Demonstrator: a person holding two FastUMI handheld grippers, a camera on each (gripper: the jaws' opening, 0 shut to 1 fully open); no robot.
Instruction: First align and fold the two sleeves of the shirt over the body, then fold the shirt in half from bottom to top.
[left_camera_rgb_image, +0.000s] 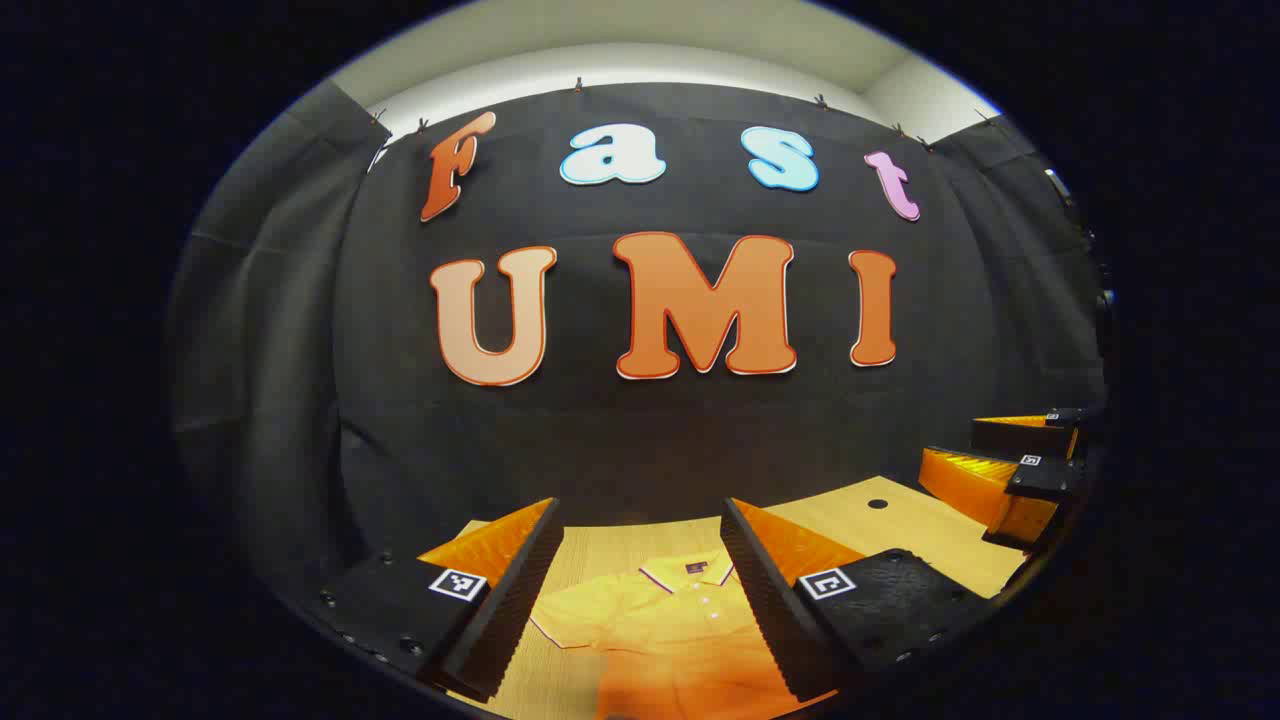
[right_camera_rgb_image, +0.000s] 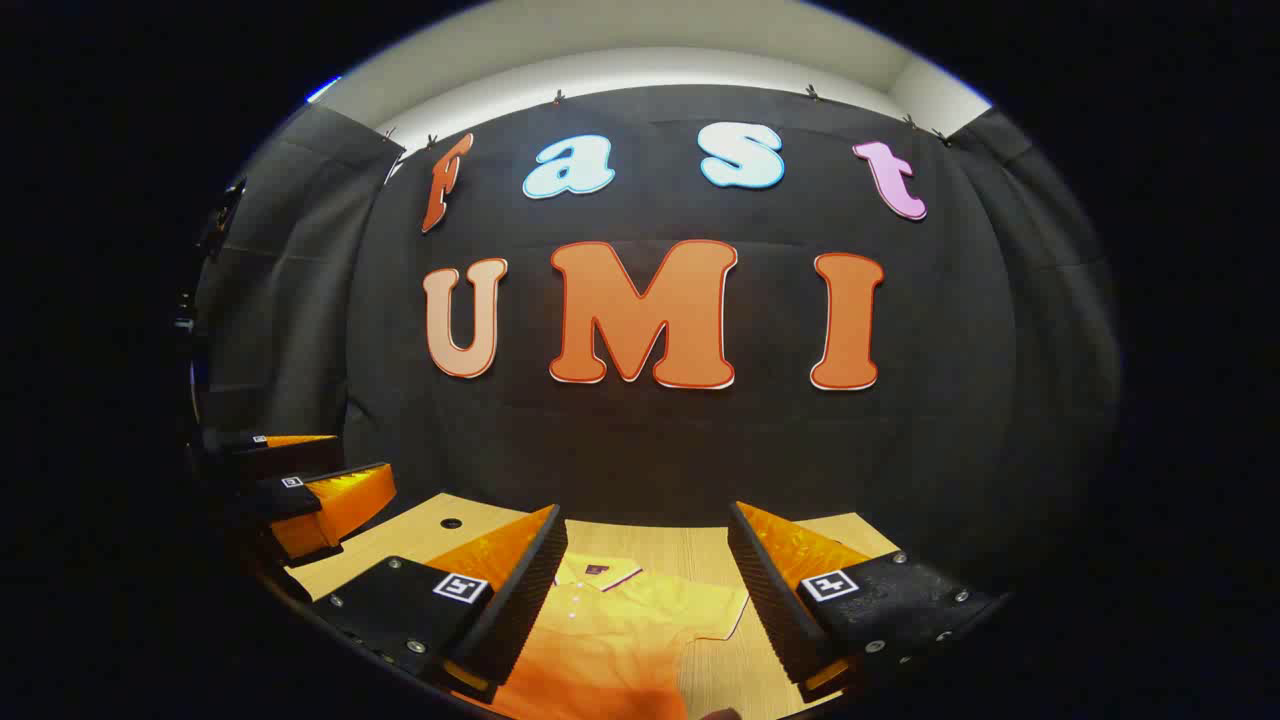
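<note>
Left hand-held gripper (left_camera_rgb_image: 640, 590): we see its two fingers spread wide, released, with nothing between them, raised above the shirt; it also shows at the left edge of the right gripper view.
Right hand-held gripper (right_camera_rgb_image: 640, 595): likewise spread wide and grasping nothing, held above the shirt; we also see it at the right edge of the left gripper view.
Shirt: a yellow-orange short-sleeved polo shirt with a striped collar (left_camera_rgb_image: 665, 625) lies flat on the surface, collar toward the wall, one sleeve spread out to each side.
Surface: a light wooden tabletop (left_camera_rgb_image: 905, 530) with a small dark round hole in it, near the back edge.
Room: a black cloth wall (left_camera_rgb_image: 640, 440) rises behind the surface, with a pale ceiling (left_camera_rgb_image: 640, 50) above.
</note>
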